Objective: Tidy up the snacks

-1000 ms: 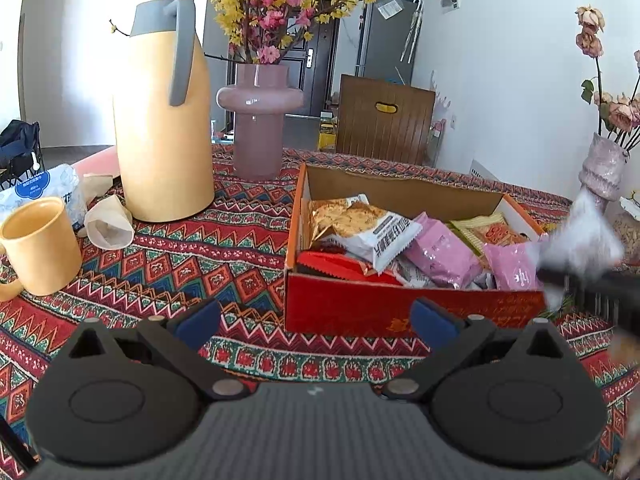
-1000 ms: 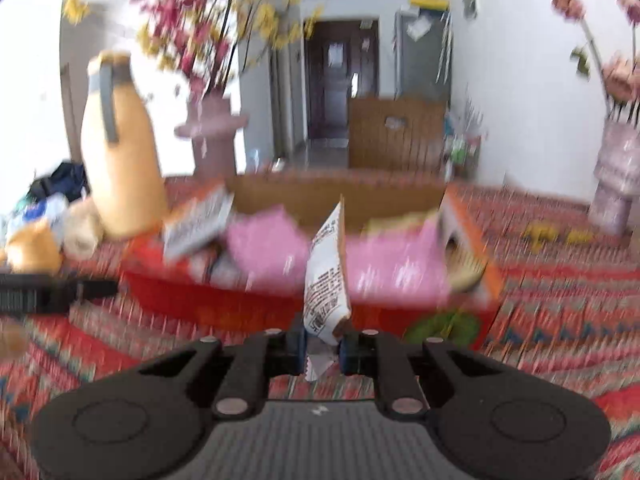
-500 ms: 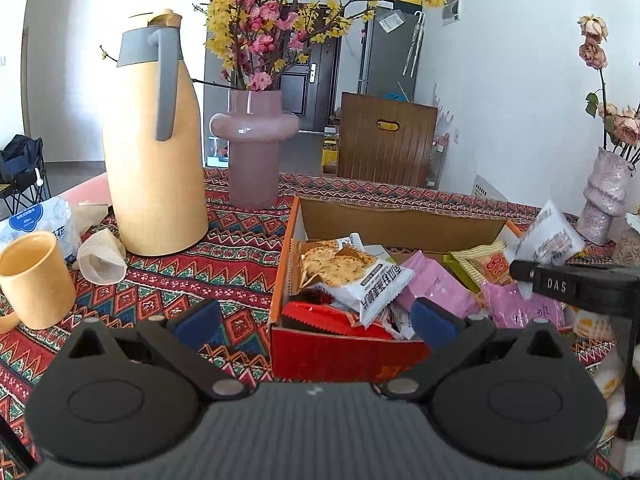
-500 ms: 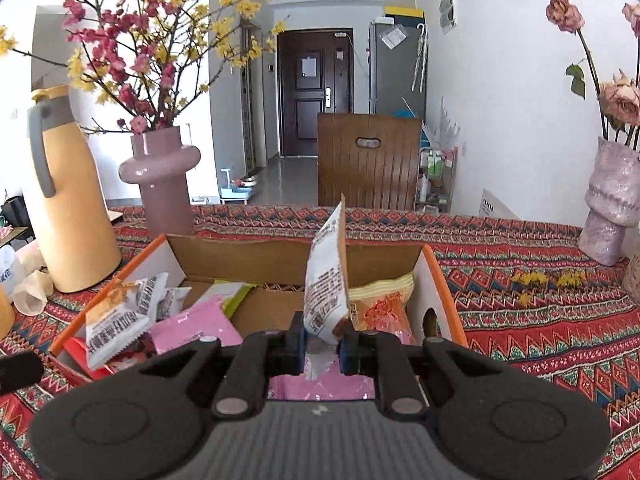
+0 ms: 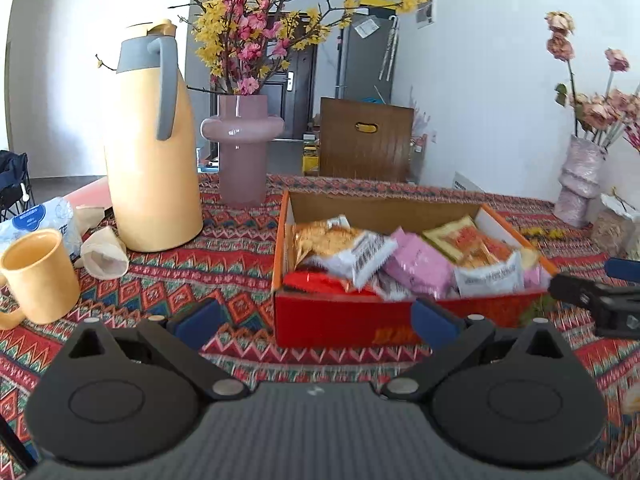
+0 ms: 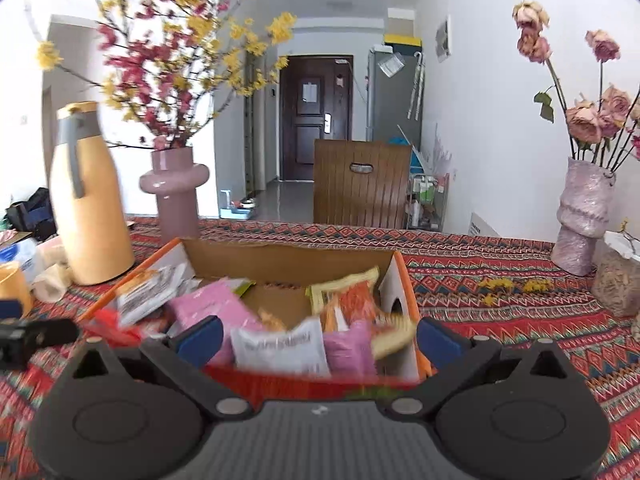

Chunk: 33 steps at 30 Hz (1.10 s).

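A red-and-orange cardboard box stands on the patterned tablecloth and holds several snack packets, pink, orange and white. A white packet with black print lies at the box's front right. My right gripper hovers just before the box with its jaws opening wide; the white packet shows between the pads, which do not press on it. One of its fingers shows at the right edge of the left wrist view. My left gripper is open and empty, in front of the box's left half.
Left of the box stand a yellow thermos jug, a pink vase with blossoms, a yellow mug, crumpled paper cups and a tissue pack. At the right are a pale vase of dried roses and a jar. A wooden chair stands behind the table.
The right gripper was shut on the upright white packet; its jaws have now spread wide and the packet lies flat in the box. The right gripper has drawn back a little.
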Available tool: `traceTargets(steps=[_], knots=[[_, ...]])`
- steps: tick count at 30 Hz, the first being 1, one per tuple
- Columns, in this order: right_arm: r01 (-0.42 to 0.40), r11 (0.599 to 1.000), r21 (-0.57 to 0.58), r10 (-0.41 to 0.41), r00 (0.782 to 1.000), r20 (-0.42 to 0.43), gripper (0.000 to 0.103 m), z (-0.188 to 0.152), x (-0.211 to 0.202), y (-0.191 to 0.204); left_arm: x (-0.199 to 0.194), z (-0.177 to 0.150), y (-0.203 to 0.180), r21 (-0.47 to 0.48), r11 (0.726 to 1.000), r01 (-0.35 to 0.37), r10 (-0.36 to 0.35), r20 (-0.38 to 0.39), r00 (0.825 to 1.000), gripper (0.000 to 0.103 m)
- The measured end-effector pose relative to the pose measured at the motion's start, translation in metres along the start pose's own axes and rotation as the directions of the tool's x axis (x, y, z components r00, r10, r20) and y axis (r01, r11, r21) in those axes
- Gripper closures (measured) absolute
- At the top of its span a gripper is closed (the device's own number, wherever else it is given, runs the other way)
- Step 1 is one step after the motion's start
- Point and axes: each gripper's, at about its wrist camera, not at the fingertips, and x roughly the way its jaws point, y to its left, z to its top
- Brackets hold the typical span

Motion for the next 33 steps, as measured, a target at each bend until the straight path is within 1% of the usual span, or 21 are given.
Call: traceTargets(steps=[3, 5, 8, 13, 19, 33], knots=[[-0.011, 1.0, -0.009, 0.011, 1.0, -0.022, 0.0, -0.019, -0.024, 0.001, -0.01, -0.015, 0.003, 0.025, 1.0, 0.007, -0.006, -0.023, 1.0, 0.0], [-0.025, 1.0, 0.0, 0.025, 0.998, -0.057, 0.0, -0.032, -0.035, 0.001, -0.015, -0.025, 0.003, 0.037, 0.999, 0.017, -0.015, -0.043, 0.999, 0.0], [-0.045, 0.999, 0.026, 0.048, 0.993, -0.112, 0.0, -0.049, -0.044, 0.0, -0.021, -0.037, 0.002, 0.045, 0.998, 0.045, -0.041, -0.07, 0.997, 0.0], [-0.028, 0.997, 0.071, 0.039, 0.986, -0.161, 0.0, -0.069, -0.05, -0.005, -0.027, -0.053, -0.003, 0.055, 0.995, 0.083, -0.077, -0.103, 0.992, 0.0], [-0.018, 0.995, 0.098, 0.034, 0.985, -0.168, 0.0, -0.08, -0.055, -0.009, -0.026, -0.059, -0.003, 0.038, 0.995, 0.094, -0.089, -0.119, 0.989, 0.0], [-0.011, 0.994, 0.106, 0.029, 0.985, -0.168, 0.0, -0.081, -0.056, -0.011, -0.024, -0.063, -0.001, 0.022, 0.996, 0.091, -0.087, -0.132, 0.987, 0.0]])
